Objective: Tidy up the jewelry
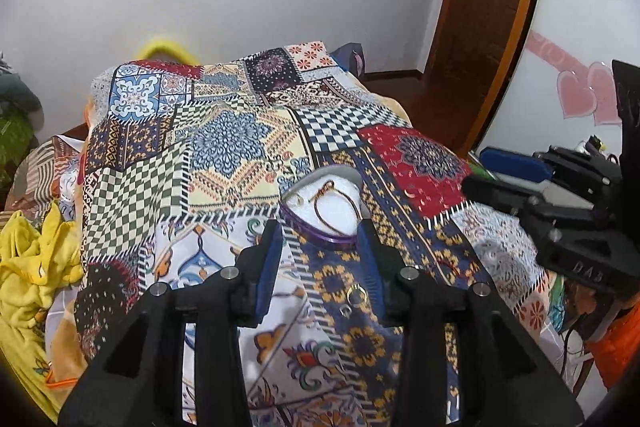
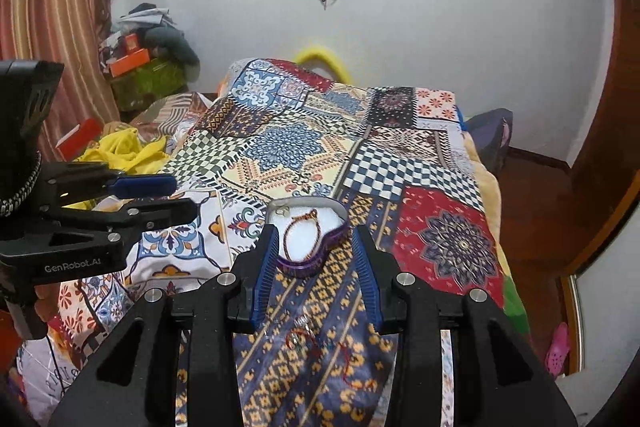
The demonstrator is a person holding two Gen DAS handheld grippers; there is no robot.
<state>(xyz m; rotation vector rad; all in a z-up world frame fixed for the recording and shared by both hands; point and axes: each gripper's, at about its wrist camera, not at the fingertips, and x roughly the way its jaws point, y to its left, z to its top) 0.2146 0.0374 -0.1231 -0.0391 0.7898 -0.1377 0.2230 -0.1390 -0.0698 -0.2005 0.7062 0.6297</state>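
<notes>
Our left gripper (image 1: 320, 243) and right gripper (image 2: 316, 247) hover spread and empty over the patchwork bedspread (image 2: 440, 247), where the purple-rimmed jewelry box (image 2: 304, 239) holds a bracelet (image 2: 302, 233); two rings (image 1: 354, 297) lie loose nearby.

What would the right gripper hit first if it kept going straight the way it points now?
Most likely the quilt just short of the purple tray, or the tray's near rim. The right gripper is open and empty, angled down at the bed. Depth is hard to judge, so which comes first is uncertain.
</notes>
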